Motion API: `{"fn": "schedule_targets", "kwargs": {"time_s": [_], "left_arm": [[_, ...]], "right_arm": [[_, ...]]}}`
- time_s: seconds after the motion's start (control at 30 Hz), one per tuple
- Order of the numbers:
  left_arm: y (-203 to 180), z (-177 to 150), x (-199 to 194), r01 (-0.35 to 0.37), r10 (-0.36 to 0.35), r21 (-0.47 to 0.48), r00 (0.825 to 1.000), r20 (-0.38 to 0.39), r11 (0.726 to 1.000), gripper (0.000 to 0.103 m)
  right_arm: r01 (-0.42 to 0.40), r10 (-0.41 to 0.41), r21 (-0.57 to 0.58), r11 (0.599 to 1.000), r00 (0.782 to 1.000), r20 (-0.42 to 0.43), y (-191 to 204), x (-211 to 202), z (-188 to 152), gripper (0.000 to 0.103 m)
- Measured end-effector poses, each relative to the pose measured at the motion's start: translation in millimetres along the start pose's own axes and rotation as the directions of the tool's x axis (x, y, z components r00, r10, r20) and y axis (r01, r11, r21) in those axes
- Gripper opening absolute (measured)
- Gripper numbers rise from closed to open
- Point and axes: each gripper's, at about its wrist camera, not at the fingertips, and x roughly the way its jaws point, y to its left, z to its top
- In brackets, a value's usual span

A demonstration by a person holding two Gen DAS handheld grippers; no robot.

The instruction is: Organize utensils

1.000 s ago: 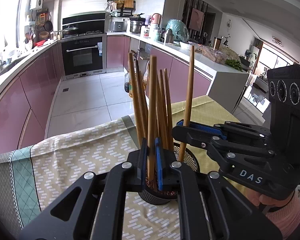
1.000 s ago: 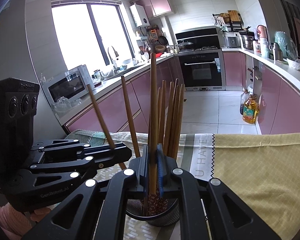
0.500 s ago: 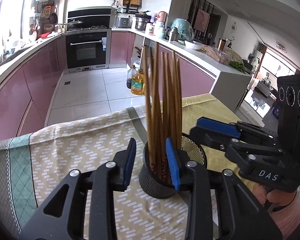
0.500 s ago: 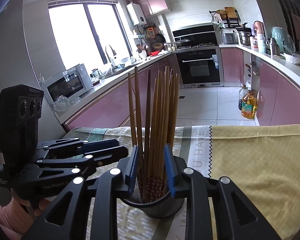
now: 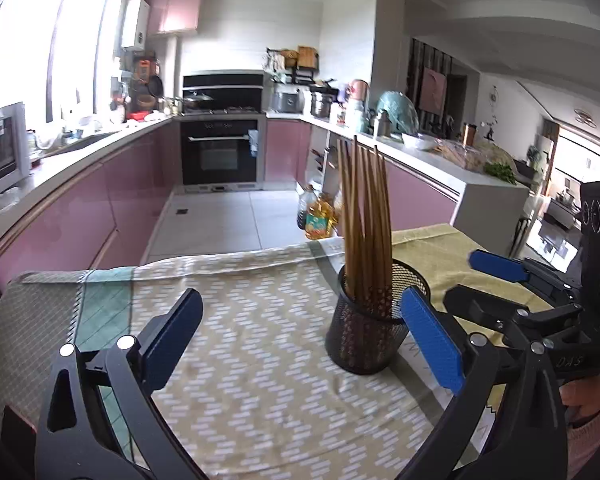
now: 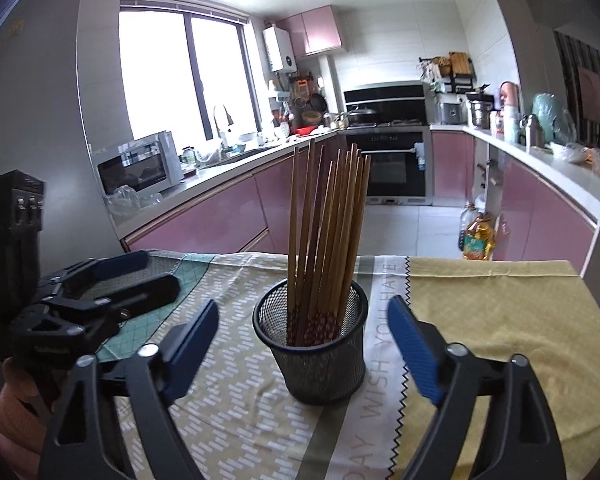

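Observation:
A black mesh cup (image 5: 370,332) (image 6: 320,356) stands on the cloth-covered table and holds several brown chopsticks (image 5: 364,216) (image 6: 328,224) upright in a bundle. My left gripper (image 5: 302,298) is pulled back to the cup's left, its jaws opening wide with nothing between them. My right gripper (image 6: 303,310) faces the cup from the near side, jaws opening. The cup sits just ahead of its blue pads (image 6: 414,348), which do not touch it. Each gripper shows in the other's view: the right gripper (image 5: 476,280) and the left gripper (image 6: 156,274).
A patterned tablecloth (image 5: 240,320) and a yellow cloth (image 6: 500,308) cover the table, whose far edge drops to the tiled kitchen floor. Oil bottles (image 5: 318,220) stand on the floor beyond. Pink cabinets and counters line both sides. A person's hand (image 5: 588,396) holds the right gripper.
Both grippers were shut on a chopstick over the cup. They have let go, opened wide and drawn back, and the chopsticks now stand bundled in the cup.

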Motion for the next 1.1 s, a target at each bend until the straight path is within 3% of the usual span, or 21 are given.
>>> {"fn": "schedule_targets", "kwargs": {"time_s": [0.23, 0.5, 1.1], "left_arm": [[8.8, -15.0, -30.9, -0.092, 0.095, -0.042, 0.993, 0.069, 0.995, 0.098], [19.5, -23.7, -64.4, -0.168, 0.178, -0.076, 0.973, 0.146, 0.983, 0.098], [19.0, -24.5, -90.6, -0.198, 0.211, -0.083, 0.957, 0.197, 0.977, 0.098]], "right_arm": [[0.048, -0.046, -0.027, 0.998, 0.995, 0.084, 19.8, -14.8, -12.2, 0.096], [0.086, -0.076, -0.069, 0.994, 0.986, 0.147, 40.9, -29.4, -13.9, 0.096], [0.120, -0.104, -0.074, 0.990, 0.977, 0.186, 54.5, -41.2, -18.4, 0.096]]}}
